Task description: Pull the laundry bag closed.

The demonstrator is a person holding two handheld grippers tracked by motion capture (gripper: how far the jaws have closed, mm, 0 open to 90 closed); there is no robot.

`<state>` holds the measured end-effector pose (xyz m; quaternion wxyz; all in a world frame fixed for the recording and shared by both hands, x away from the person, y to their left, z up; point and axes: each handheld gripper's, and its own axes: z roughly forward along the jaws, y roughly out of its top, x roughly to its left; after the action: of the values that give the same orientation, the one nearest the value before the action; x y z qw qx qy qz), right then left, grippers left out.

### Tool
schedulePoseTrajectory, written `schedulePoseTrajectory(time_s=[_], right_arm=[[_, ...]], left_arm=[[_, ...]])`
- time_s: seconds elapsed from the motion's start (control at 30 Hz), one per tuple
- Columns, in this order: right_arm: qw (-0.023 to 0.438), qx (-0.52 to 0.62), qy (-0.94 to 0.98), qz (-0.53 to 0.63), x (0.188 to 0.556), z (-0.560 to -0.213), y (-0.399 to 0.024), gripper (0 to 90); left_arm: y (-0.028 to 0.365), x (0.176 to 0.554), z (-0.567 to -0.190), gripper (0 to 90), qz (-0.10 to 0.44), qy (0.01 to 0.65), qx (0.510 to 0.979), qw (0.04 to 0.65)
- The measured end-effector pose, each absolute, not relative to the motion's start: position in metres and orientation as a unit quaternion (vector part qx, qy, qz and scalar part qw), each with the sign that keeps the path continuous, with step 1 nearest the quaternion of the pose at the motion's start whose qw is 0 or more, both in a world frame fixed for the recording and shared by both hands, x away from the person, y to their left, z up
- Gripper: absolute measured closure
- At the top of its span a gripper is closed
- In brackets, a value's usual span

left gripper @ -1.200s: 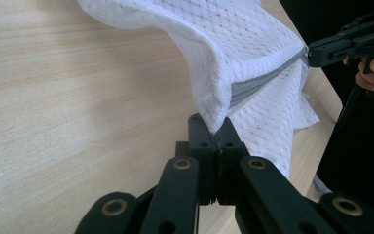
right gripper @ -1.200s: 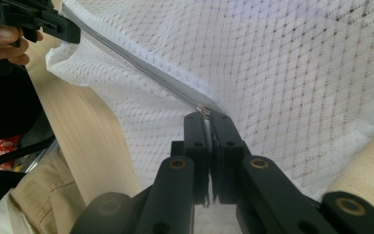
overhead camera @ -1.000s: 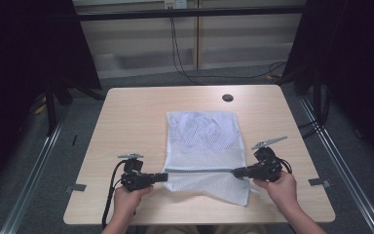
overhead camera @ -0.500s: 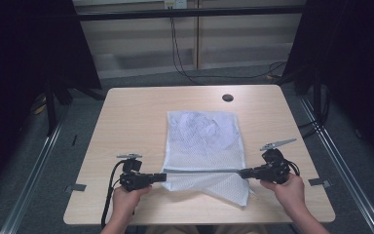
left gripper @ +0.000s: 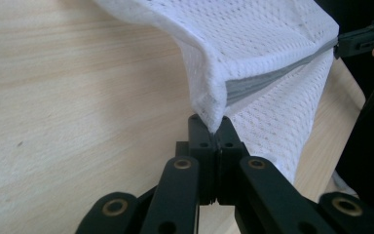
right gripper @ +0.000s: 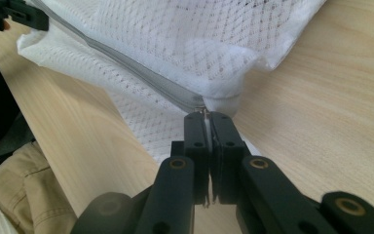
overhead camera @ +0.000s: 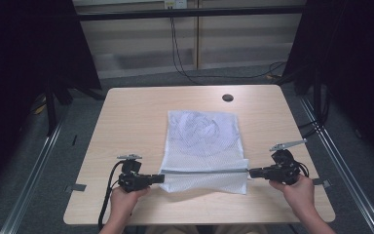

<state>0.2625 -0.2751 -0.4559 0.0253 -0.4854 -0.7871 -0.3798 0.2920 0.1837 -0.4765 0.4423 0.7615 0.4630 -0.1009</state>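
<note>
Bag: a white mesh laundry bag with a grey zipper (overhead camera: pixel 202 146) lies flat on the pale wooden table (overhead camera: pixel 126 117), its zipper edge nearest the person, well short of the round black hole in the table (overhead camera: pixel 228 97).
Left tool (overhead camera: pixel 159 178): jaws pressed together on the bag's left corner at the zipper's end; it has stayed put.
Right tool (overhead camera: pixel 251 172): jaws clamped on the small metal zipper pull (right gripper: pixel 203 111) at the bag's right corner.
Change: since a second ago the right hand (overhead camera: pixel 299 190) has drawn the pull further right, away from the left tool, out to the bag's right edge.
Meaning: the zipper (overhead camera: pixel 204 170) looks run to its end and pulled taut, so I'd judge the zipping stroke about finished.
</note>
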Motion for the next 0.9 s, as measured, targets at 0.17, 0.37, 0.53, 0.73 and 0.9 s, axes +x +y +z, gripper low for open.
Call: schedulePoseTrajectory(time_s=[0.17,0.37,0.53,0.73,0.9], right_arm=[[0.030,-0.495,-0.774,-0.394,0.265,-0.460,-0.282,86.6],[-0.011,-0.502,-0.762,-0.409,0.261,-0.458,-0.286,54.1],[-0.048,-0.503,-0.751,-0.424,0.262,-0.455,-0.290,31.2],[-0.082,-0.508,-0.752,-0.413,0.261,-0.455,-0.292,20.4],[-0.096,-0.506,-0.759,-0.399,0.263,-0.458,-0.292,17.5]], left_arm=[[0.179,0.290,-0.477,88.6,-0.109,0.443,0.770,0.446],[0.178,0.289,-0.469,42.9,-0.062,0.421,0.782,0.456],[0.179,0.290,-0.464,15.9,-0.014,0.421,0.787,0.452],[0.180,0.293,-0.462,10.9,0.027,0.417,0.797,0.436],[0.183,0.294,-0.461,9.7,0.053,0.411,0.807,0.421]])
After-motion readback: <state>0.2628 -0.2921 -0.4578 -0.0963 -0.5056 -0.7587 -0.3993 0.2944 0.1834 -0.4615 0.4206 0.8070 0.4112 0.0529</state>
